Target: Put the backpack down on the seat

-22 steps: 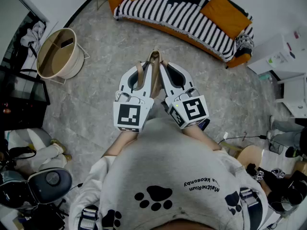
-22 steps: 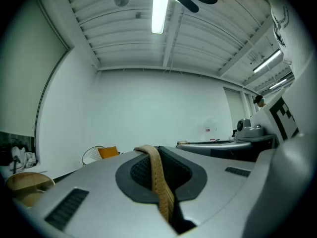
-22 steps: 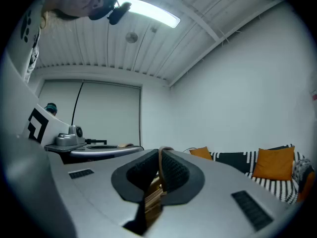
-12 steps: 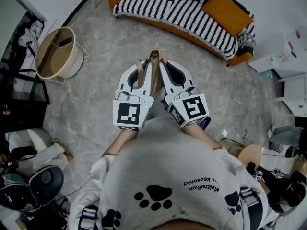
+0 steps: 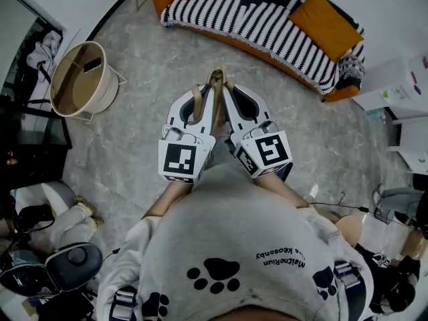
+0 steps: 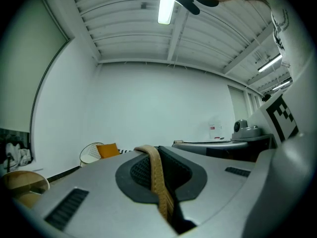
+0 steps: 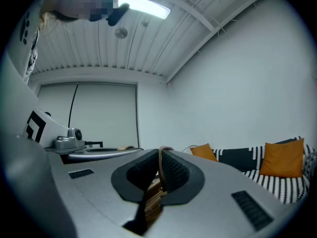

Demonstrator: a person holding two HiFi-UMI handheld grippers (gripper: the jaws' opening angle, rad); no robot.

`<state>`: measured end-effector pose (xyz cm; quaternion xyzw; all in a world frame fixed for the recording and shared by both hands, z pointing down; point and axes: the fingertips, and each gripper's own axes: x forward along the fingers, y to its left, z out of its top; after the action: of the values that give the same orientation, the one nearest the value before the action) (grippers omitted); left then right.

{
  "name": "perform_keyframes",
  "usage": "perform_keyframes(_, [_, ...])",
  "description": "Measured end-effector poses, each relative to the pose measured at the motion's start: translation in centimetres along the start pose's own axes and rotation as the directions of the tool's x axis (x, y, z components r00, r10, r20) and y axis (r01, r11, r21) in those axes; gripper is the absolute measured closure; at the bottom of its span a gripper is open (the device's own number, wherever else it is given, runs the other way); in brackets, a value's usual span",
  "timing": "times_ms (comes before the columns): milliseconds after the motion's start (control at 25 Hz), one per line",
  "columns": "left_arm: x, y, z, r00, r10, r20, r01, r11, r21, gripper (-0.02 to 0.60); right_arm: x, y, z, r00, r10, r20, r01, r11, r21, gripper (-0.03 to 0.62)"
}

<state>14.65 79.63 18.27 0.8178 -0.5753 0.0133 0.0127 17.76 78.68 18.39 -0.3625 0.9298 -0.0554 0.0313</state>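
Observation:
Both grippers are held level and side by side in front of the person's chest. My left gripper (image 5: 200,91) is shut on a tan strap (image 5: 194,104), which runs between its dark pads in the left gripper view (image 6: 156,178). My right gripper (image 5: 231,91) is shut on a tan strap too (image 7: 159,168). A tan loop (image 5: 216,79) sticks up between the two gripper tips. The backpack's body is hidden below the grippers. The seat is a black-and-white striped sofa (image 5: 267,27) with orange cushions (image 5: 326,17), across the floor ahead.
A round beige tub (image 5: 80,79) stands on the grey floor at the left. White furniture (image 5: 396,79) lines the right side. Bags, cables and gear lie at the lower left (image 5: 50,273) and lower right (image 5: 394,279).
The sofa and the right-side furniture have drifted slightly right in the head view. Both grippers keep the same pose and the same hold on the straps.

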Motion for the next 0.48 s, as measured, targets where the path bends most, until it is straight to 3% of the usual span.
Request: perform_keyframes(480, [15.6,4.6,0.9,0.997,0.077,-0.023,-0.077,0.997,-0.017,0.561,10.7,-13.0,2.1,0.997,0.071,-0.012,-0.071,0.997,0.035,0.549])
